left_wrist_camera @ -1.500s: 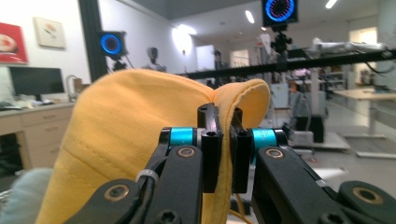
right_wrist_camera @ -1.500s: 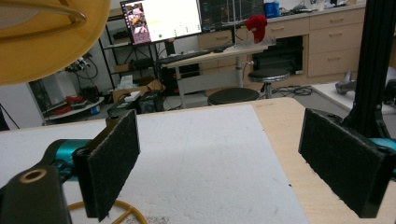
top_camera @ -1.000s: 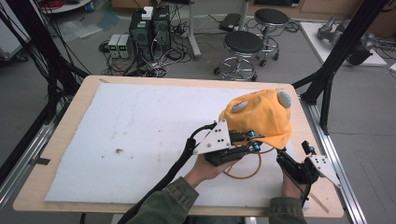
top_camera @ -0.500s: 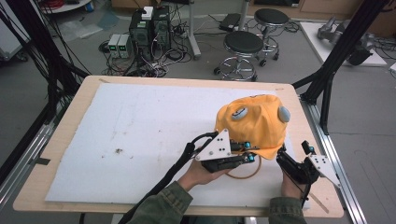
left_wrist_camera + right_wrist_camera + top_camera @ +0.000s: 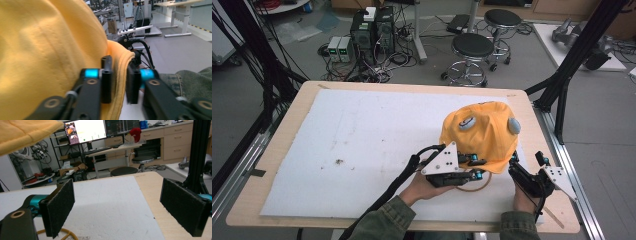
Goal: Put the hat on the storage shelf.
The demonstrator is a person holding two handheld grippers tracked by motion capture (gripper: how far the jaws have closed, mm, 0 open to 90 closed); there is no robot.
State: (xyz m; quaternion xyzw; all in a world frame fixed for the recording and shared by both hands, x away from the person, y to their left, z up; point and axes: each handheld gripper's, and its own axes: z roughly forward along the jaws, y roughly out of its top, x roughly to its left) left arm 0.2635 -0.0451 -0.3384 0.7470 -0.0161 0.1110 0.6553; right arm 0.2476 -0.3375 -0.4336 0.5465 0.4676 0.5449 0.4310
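Fingers [image 5: 107, 80] of the left gripper [image 5: 119, 82] stand a narrow gap apart with the folded rim of the yellow cloth cap [image 5: 50, 50] hanging between them; the jaws have just been opening, and the pads no longer press on the cloth (a slit of daylight shows beside the right-hand pad). Grip released, then.

Right gripper [image 5: 125, 207]: pads wide apart, nothing between them. White foam sheet [image 5: 107, 202] fills the gap, and a corner of the cap hangs in at the upper left of that frame.

High view: the cap [image 5: 484, 135] sits right of centre on the white sheet [image 5: 362, 140], domed up, with two grey patches on its crown. Left gripper [image 5: 479, 167] lies low and level at the cap's lower edge, jaws pointing toward the right of the frame, grey plate uppermost, hand cupped under its body from below. Right gripper [image 5: 513, 165] sits at the lower right, just beside the cap's lower right edge, jaws aimed up and left; whether it touches the cloth cannot be told. An orange ring [image 5: 472, 182] lies on the sheet under the left gripper, between the two hands.

No containers on the table [image 5: 532, 115].
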